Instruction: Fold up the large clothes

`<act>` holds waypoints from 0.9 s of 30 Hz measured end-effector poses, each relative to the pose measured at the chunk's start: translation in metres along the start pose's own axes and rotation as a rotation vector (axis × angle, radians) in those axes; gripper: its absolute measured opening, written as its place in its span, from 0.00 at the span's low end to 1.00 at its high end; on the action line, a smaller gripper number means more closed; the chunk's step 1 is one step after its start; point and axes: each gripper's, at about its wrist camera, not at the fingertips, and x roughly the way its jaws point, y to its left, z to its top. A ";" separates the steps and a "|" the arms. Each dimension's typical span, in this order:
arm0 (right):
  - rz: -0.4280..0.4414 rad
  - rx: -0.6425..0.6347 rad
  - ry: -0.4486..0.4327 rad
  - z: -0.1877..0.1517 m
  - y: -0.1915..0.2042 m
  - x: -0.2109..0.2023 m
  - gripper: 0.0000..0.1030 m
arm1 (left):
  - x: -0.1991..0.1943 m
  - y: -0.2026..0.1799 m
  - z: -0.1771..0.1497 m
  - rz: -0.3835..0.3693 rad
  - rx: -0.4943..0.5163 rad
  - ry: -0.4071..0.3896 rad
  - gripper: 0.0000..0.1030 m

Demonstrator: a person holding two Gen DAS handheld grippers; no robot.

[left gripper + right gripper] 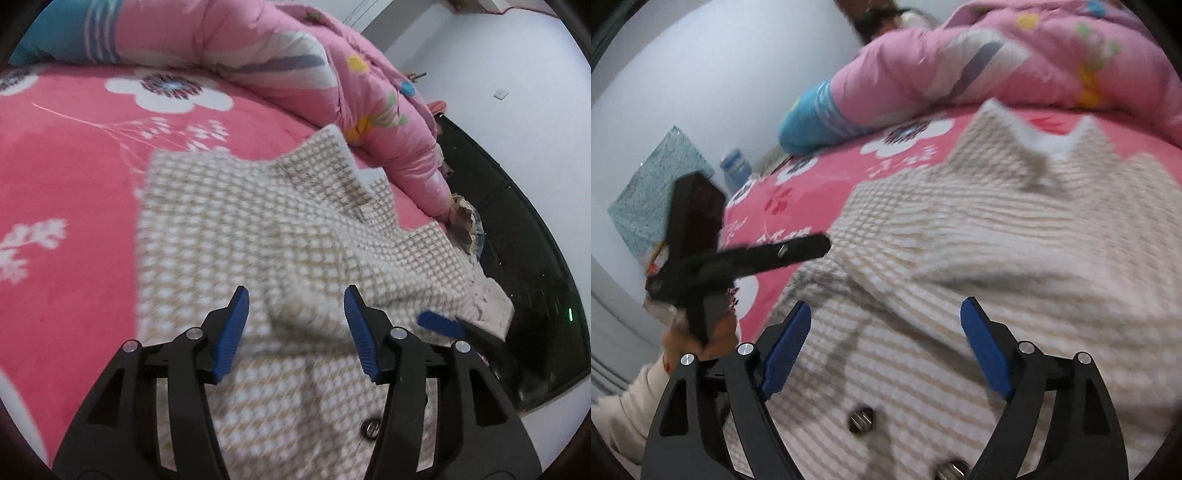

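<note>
While its blue-padded fingers stand spread with nothing pinched between them, the left gripper [295,325] hovers over a cream and beige checked knit coat [236,236]. The right gripper [886,347] is likewise spread wide above the same garment, empty, near a round metal button [861,418]. The coat lies flat on a pink flowered bedsheet [66,177], collar pointing away. Beyond it rests a bunched pink quilt [229,40]. A hand [698,338] grips the left tool's handle.
</note>
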 end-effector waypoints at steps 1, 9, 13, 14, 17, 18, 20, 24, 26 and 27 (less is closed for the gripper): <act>-0.015 0.004 -0.016 -0.005 -0.006 -0.008 0.79 | 0.012 -0.002 0.006 0.008 -0.003 0.022 0.50; -0.066 0.141 -0.169 -0.050 -0.064 -0.064 0.79 | 0.078 -0.019 0.030 0.173 0.029 0.106 0.34; -0.060 0.210 -0.200 -0.061 -0.083 -0.065 0.79 | 0.080 -0.049 0.032 0.261 0.167 0.082 0.08; -0.056 0.230 -0.205 -0.062 -0.089 -0.065 0.79 | 0.074 -0.054 0.035 0.264 0.192 0.062 0.08; -0.026 0.262 -0.226 -0.064 -0.097 -0.069 0.79 | 0.045 -0.069 0.052 0.248 0.215 -0.042 0.07; -0.021 0.265 -0.234 -0.063 -0.099 -0.071 0.79 | 0.033 -0.072 0.058 0.257 0.220 -0.083 0.07; -0.012 0.261 -0.238 -0.065 -0.098 -0.076 0.79 | 0.010 -0.073 0.071 0.287 0.228 -0.169 0.07; -0.001 0.269 -0.218 -0.068 -0.103 -0.071 0.79 | 0.009 -0.040 0.073 0.322 0.162 -0.116 0.07; -0.002 0.265 -0.206 -0.066 -0.102 -0.068 0.79 | 0.028 -0.011 0.060 0.366 0.128 -0.035 0.07; -0.002 0.259 -0.204 -0.066 -0.101 -0.067 0.79 | 0.035 0.004 0.050 0.373 0.101 -0.006 0.07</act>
